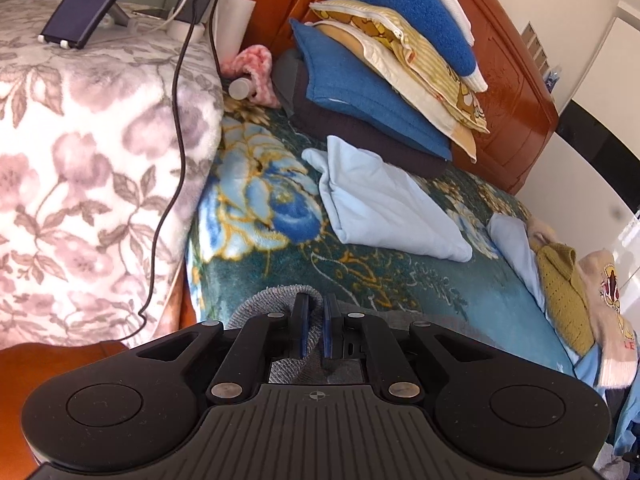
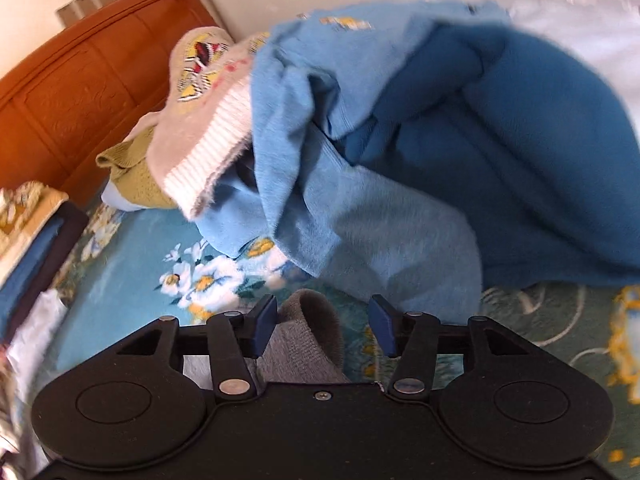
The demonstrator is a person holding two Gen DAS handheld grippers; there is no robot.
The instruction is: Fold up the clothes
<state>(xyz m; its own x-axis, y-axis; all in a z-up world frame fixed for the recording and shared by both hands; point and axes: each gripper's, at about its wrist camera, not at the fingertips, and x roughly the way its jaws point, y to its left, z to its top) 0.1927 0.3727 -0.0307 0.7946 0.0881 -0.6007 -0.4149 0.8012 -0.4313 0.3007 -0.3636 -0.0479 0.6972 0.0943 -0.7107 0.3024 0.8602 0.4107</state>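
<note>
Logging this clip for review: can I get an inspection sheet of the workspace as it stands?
Surface: bed under a teal floral blanket.
Job's things: grey knit garment at both grippers; folded light blue cloth lying flat; unfolded heap with a blue fleece top, beige sweater and olive knit.
Clutter: pillow stack at the wooden headboard; small bottle; pink cloth.
Grippers: left gripper shut on the grey knit garment; right gripper open, grey knit between its fingers, unpinched.
Cables: black cable trailing over the floral-covered furniture.
Surroundings: phone on a stand; white walls.
</note>
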